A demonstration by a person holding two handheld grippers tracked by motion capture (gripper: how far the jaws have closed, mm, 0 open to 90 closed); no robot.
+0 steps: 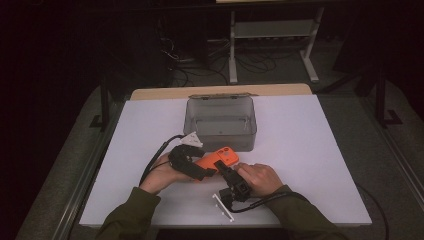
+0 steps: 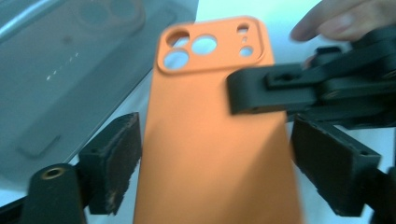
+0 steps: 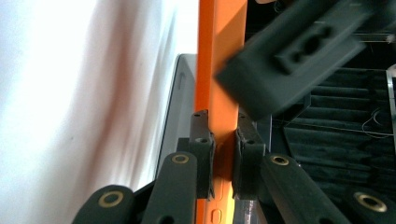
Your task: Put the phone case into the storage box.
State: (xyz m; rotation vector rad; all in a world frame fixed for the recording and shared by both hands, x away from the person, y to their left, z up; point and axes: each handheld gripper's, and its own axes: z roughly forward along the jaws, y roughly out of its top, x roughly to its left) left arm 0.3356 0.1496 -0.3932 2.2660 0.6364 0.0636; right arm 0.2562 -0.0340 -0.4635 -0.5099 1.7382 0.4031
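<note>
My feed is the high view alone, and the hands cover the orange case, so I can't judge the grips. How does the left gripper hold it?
Observer: In the left gripper view, the left gripper spans the orange case across its width, with a pad at each long edge.
Operator: And the right one?
Observer: The right gripper view shows the right gripper pinching the case through its thin side, one pad on each face.
Operator: Which end of the case points away from the left camera?
Observer: The end with the camera cutouts. The grey box lies just to the left of it in that view.
</note>
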